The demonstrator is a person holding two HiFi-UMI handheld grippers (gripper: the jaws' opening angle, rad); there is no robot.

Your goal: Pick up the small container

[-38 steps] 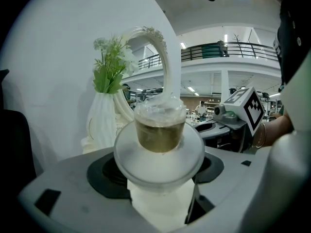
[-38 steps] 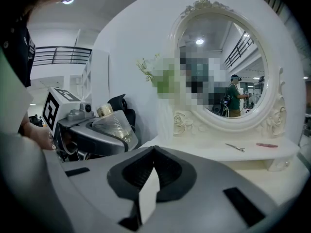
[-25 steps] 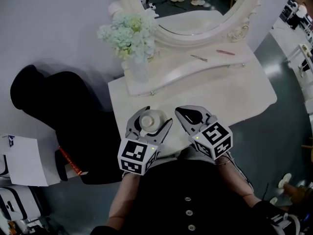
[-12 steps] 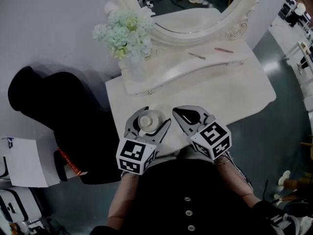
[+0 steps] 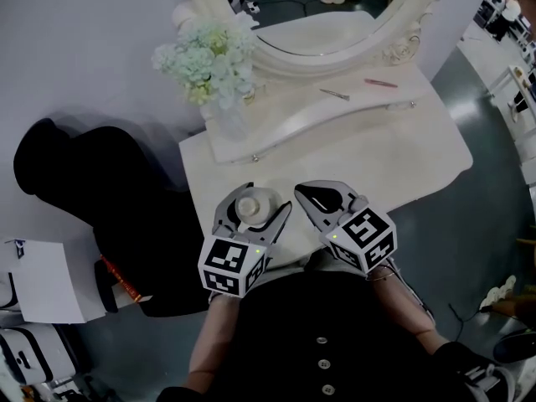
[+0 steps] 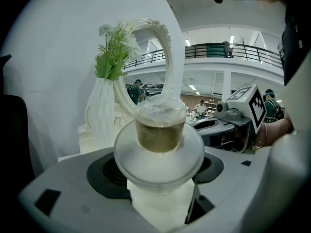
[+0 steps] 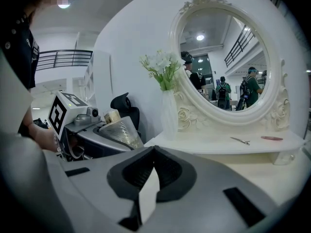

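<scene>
Little moved: left gripper (image 5: 261,199) still pinches the container (image 5: 249,206), same spot; only my view drifted. Right gripper (image 5: 303,193) pressed together, empty, just beside it. White table (image 5: 394,166) under both. Flowers (image 5: 205,57) and mirror (image 5: 335,23) ahead. Black chair (image 5: 92,182) off my left gripper, grey floor (image 5: 486,216) off my right.

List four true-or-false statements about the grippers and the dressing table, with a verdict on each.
1. The left gripper is shut on the small container. True.
2. The right gripper holds a pink stick. False: its jaws are together with nothing between them.
3. The vase of flowers lies tipped over on the floor. False: it stands upright on the table's raised shelf.
4. An oval mirror stands behind that shelf. True.
</scene>
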